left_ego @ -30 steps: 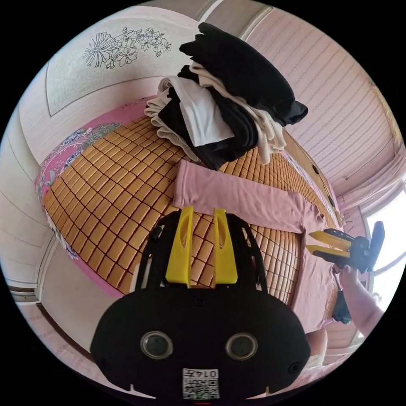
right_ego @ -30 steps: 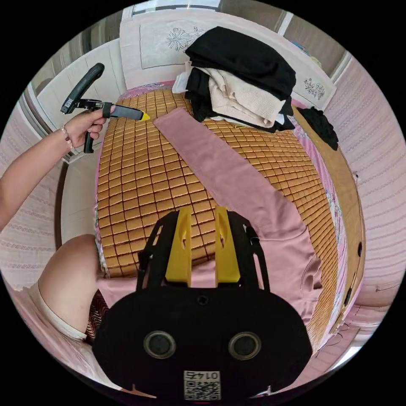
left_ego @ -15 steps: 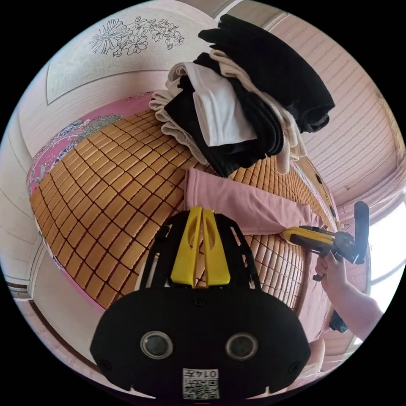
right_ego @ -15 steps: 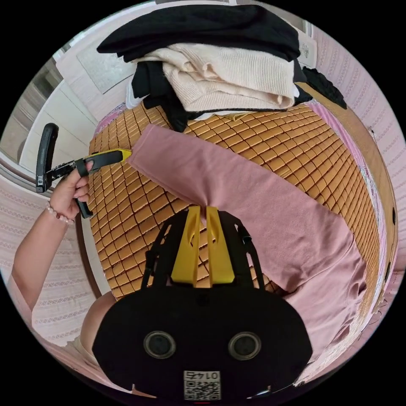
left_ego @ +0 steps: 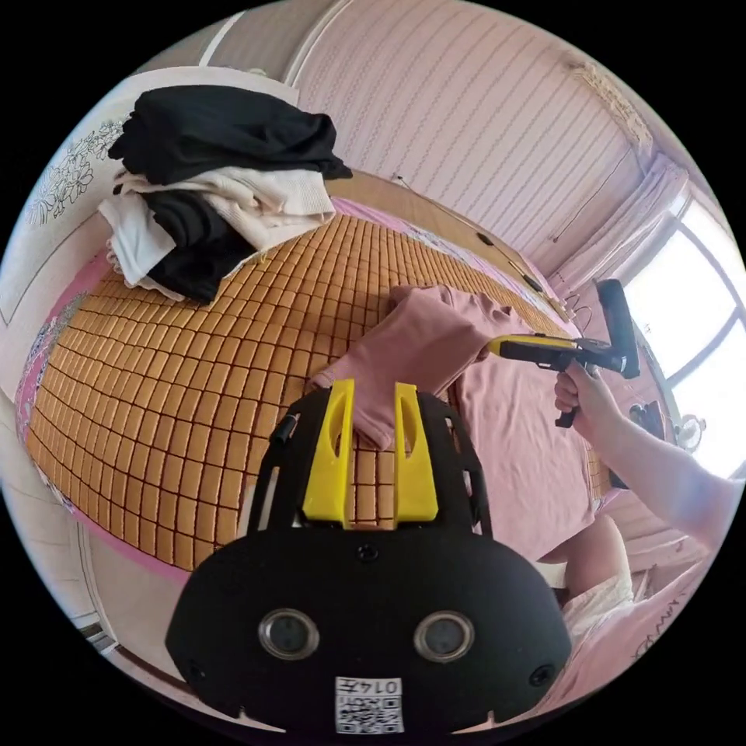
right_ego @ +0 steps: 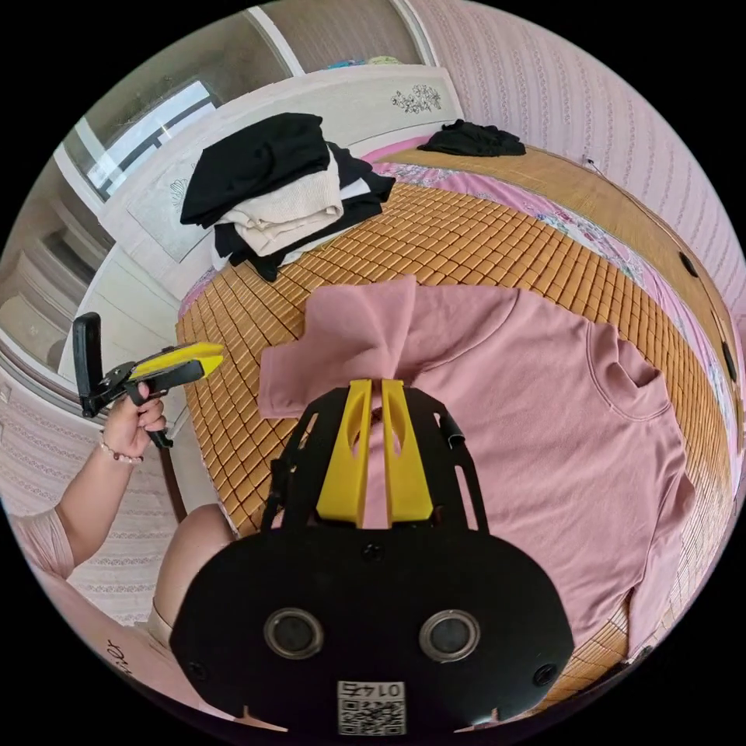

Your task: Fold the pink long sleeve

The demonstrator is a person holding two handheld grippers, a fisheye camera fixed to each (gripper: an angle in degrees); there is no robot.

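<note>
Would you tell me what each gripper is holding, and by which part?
The right gripper pinches the pink long sleeve by its bunched sleeve; the left gripper is open, holding nothing.

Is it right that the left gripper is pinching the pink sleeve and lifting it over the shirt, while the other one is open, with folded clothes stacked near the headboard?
Not quite: the right gripper is the one pinching the pink sleeve, as the right gripper view shows. The left gripper is open. The stacked clothes do sit near the headboard.

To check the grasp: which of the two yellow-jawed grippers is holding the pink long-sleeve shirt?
The right gripper, shut on the shirt's lifted sleeve; the left gripper is open.
</note>
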